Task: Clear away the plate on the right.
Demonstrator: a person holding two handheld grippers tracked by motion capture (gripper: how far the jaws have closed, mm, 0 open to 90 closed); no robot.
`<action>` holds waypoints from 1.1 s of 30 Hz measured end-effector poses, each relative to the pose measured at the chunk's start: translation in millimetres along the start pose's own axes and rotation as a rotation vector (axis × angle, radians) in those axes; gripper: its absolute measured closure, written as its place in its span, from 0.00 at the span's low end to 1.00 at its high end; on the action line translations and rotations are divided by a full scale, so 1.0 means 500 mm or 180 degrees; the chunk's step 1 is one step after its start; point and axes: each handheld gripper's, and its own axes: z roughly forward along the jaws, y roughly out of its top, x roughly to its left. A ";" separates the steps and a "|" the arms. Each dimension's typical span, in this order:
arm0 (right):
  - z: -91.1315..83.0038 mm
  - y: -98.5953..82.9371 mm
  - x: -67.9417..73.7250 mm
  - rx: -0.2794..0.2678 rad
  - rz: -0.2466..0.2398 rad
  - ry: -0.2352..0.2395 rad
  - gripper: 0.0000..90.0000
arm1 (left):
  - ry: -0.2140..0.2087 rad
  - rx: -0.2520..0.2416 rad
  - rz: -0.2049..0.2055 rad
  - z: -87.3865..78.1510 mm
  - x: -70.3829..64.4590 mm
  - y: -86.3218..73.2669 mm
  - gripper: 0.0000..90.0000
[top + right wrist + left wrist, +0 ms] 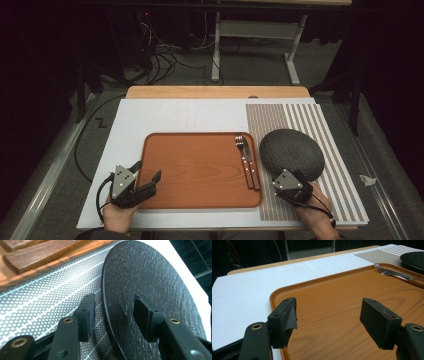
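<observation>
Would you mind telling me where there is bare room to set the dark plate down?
The tray is bare from its left rim across to the fork and knife. White board behind the tray is free too. It is crowded at the tray's right edge, where the cutlery lies beside the plate.

Your left hand-held gripper (148, 180) sits low at the near left, jaws spread wide and angled forward and to the right. Your right hand-held gripper (290, 176) points forward and slightly left, jaws parted, hand (312, 212) gripping from behind.
</observation>
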 end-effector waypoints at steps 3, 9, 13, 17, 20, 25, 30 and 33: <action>0.003 0.004 0.005 0.0035 -0.0064 -0.0092 0.63 | 0.0003 0.0003 0.0005 0.000 0.000 0.000 0.33; 0.006 0.011 0.020 0.0087 -0.0365 -0.0302 0.63 | 0.0004 0.0025 0.0014 0.002 0.000 0.000 0.33; 0.010 0.014 0.023 0.0113 -0.0404 -0.0373 0.63 | 0.0009 0.0020 0.0005 0.002 0.000 0.000 0.33; 0.015 0.017 0.030 0.0145 -0.0552 -0.0489 0.67 | 0.0006 0.0031 -0.0003 0.003 -0.001 0.000 0.33; 0.017 0.019 0.033 0.0163 -0.0525 -0.0527 0.68 | -0.0003 0.0046 -0.0055 0.003 0.001 -0.001 0.32; 0.022 0.022 0.042 0.0197 -0.0657 -0.0610 0.73 | 0.0004 0.0018 -0.0033 0.002 0.000 -0.001 0.32; 0.028 0.024 0.047 0.0226 -0.0700 -0.0691 0.74 | 0.0005 0.0019 -0.0041 0.002 0.000 -0.001 0.32; 0.029 0.024 0.048 0.0225 -0.0726 -0.0714 0.74 | 0.0006 0.0036 -0.0045 0.002 0.001 -0.001 0.32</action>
